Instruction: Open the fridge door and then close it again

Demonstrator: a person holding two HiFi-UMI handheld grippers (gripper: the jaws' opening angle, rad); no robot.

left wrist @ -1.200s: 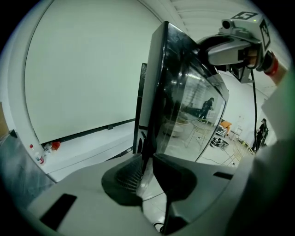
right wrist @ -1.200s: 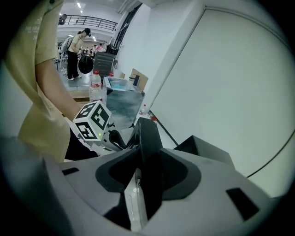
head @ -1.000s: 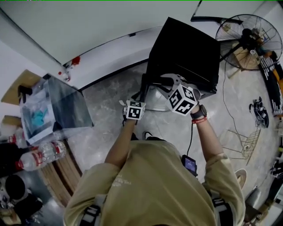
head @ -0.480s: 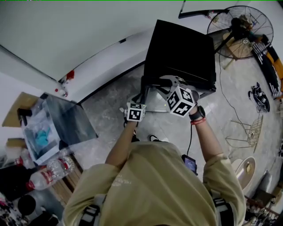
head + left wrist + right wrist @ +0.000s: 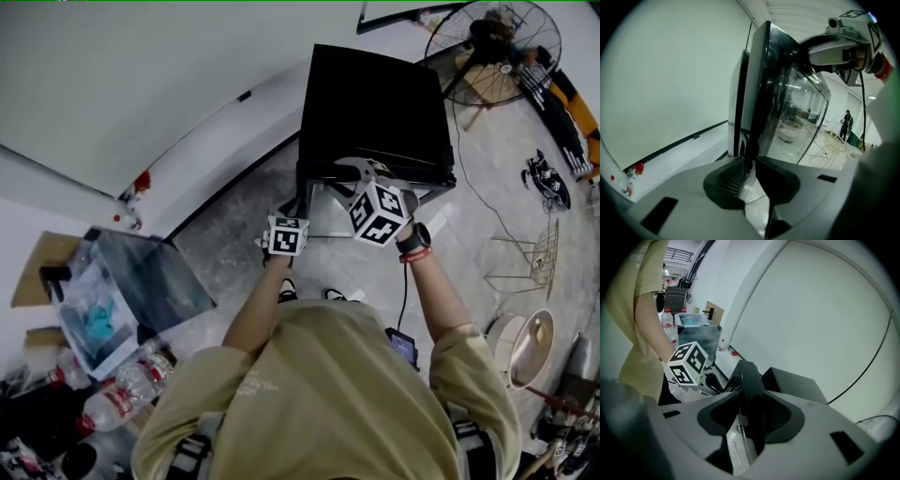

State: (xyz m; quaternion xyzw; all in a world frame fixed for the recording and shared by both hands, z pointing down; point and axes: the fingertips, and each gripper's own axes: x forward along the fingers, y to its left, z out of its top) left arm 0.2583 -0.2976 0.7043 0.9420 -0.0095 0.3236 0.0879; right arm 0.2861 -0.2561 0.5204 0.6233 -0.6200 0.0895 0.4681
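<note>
While left gripper (image 5: 749, 171) and right gripper (image 5: 749, 420) jaws clamp fridge door (image 5: 787, 117) edge, door ajar, open floor (image 5: 234, 216) alongside.

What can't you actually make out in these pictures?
- Inside of the fridge: head view, covered by its black top; left gripper view, behind the fridge door.
- Label of the bottle: head view, too small to read.
- Contents of the clear box: head view, blurred through plastic; only something blue shows.
</note>
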